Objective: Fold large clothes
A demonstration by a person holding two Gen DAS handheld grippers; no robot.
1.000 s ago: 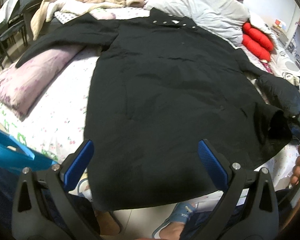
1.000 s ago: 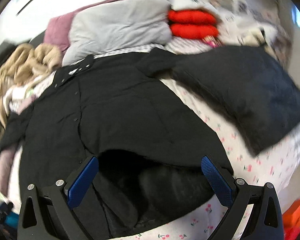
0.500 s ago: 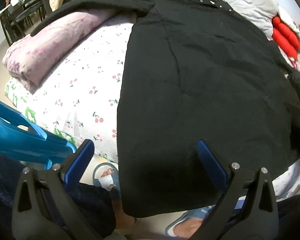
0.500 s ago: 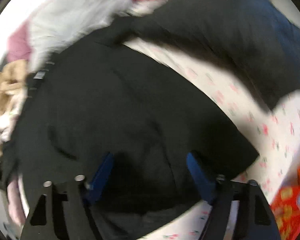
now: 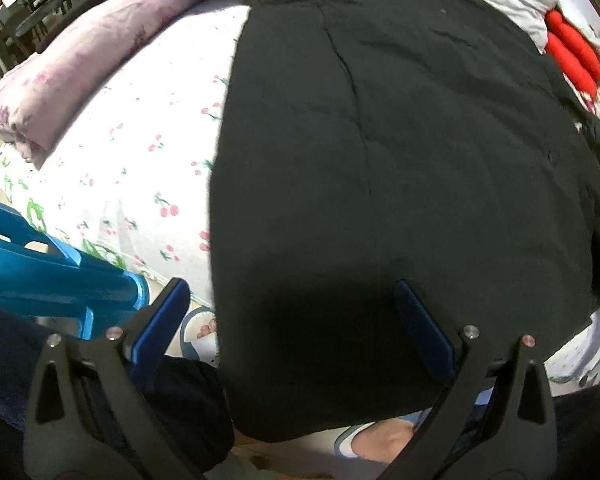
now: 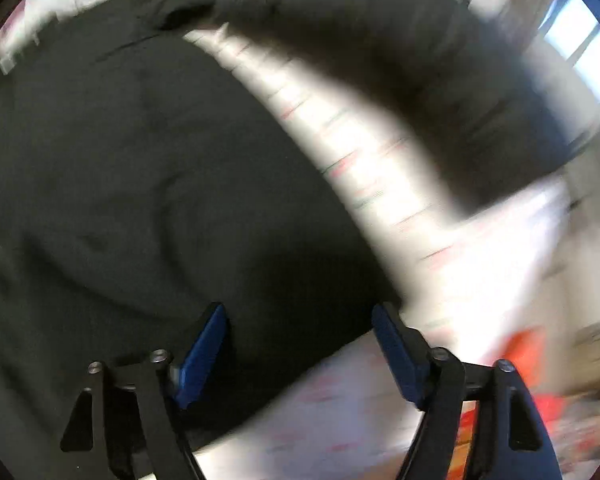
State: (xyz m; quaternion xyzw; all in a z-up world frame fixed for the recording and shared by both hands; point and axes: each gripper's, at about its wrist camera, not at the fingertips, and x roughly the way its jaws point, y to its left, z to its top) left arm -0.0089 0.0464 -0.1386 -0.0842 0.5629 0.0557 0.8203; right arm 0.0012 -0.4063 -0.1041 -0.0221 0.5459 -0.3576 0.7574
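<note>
Coat (image 5: 400, 168), black, large, spread flat across bed (image 5: 140, 152), cherry-print sheet; hem hangs over the bed's near edge, collar w/ snaps at far end. One sleeve runs off toward far left over pink rolled quilt (image 5: 80, 64). Right wrist view is heavily motion-blurred, but same coat (image 6: 140, 160) fills its left half, w/ a dark cushion or pillow (image 6: 420, 60) beyond the sheet strip, to coat's right.

Step in hand, by my read: setup for first fold, both grippers closing in on coat's hem corners. Nothing gripped yet.

Left gripper (image 5: 292, 320): jaws wide apart, empty, low over hem near coat's left corner, pointing up the coat's length. Blue plastic stool (image 5: 40, 264) just left of it, off the bed.

Right gripper (image 6: 298, 344): jaws apart, narrower than left, straddling the coat's right hem corner where it meets sheet; contact w/ cloth can't tell, too blurred.

Next move calls for: each gripper pinching a hem corner through all layers, then lifting together toward collar. Thick fabric, so deep bite needed.

Small: red cushions (image 5: 576, 56) beside coat's far right shoulder.
</note>
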